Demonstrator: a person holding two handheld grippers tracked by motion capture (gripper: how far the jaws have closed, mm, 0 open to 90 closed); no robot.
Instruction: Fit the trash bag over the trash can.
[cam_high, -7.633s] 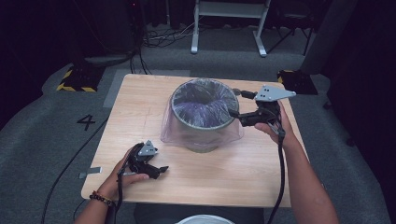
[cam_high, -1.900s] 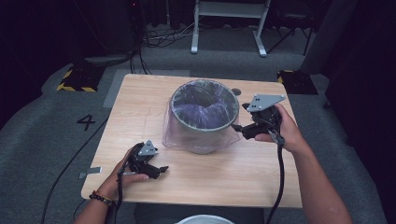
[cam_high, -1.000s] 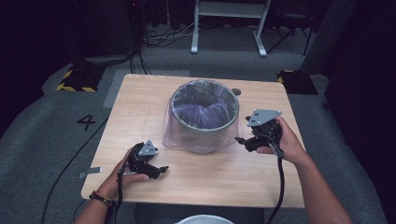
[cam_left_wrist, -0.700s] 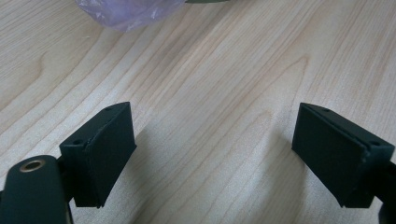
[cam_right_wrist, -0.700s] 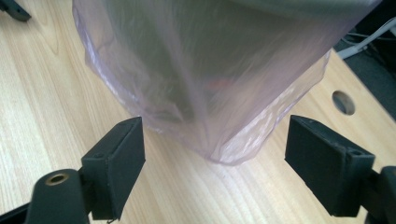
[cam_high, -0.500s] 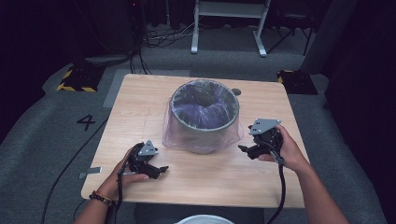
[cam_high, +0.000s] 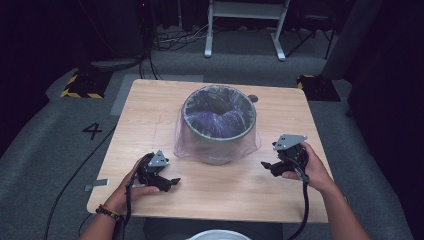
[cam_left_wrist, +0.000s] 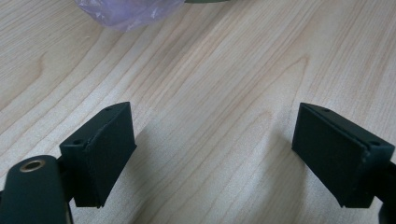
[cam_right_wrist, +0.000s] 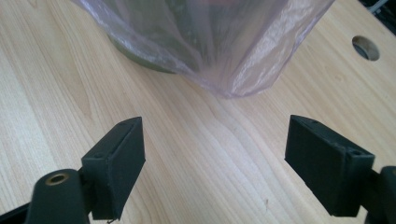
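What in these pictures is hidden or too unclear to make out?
- Inside of the bin: in the high view the crumpled purple bag hides the bottom.
- Bin in the right gripper view: cut off by the top edge, veiled by bag film.
- White round object: cut off by the high view's bottom edge.

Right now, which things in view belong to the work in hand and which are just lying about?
In the job:
- bin
- purple bag liner
- left gripper, open
- right gripper, open

Lying about:
- white bowl rim
- floor cables
- metal stand
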